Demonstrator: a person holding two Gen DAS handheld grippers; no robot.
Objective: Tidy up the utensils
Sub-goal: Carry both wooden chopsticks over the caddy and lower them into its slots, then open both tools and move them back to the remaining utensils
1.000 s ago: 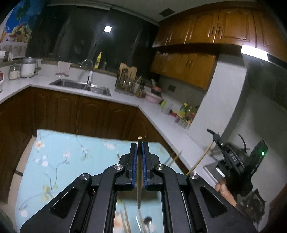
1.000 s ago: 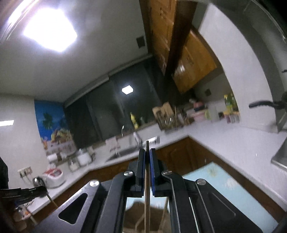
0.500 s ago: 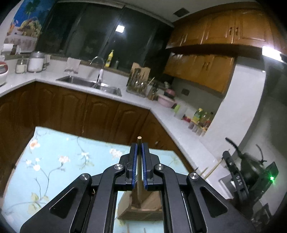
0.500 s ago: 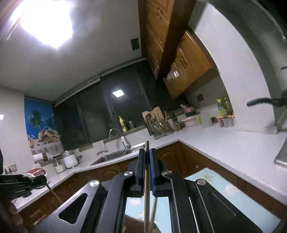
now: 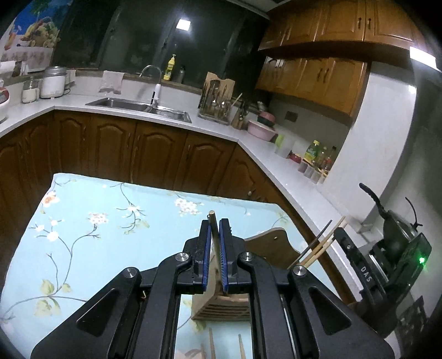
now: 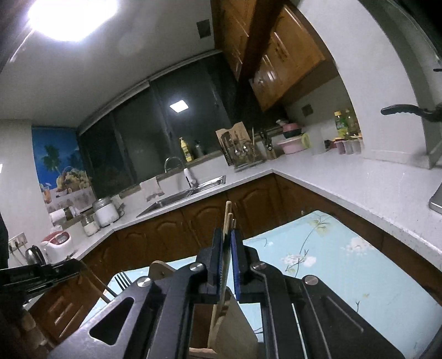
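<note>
Both wrist views face sink [image 5: 138, 106] counter; share floral cloth [image 6: 345, 265].

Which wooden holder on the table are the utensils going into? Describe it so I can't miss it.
On the light blue floral tablecloth, look just beyond the left gripper. The tan wooden utensil holder stands there, slatted at its base. It is the only upright wooden box there, with chopsticks sticking out.

My kitchen is dim, lit by one glaring ceiling lamp [image 6: 66, 16] mirrored in the window [image 5: 183, 24]; fisheye bends and darkens edges.

Floral tablecloth [image 5: 96, 221], steel sink [image 5: 138, 106], pink bowl [image 5: 261, 129], yellow bottle [image 5: 170, 67]
</note>
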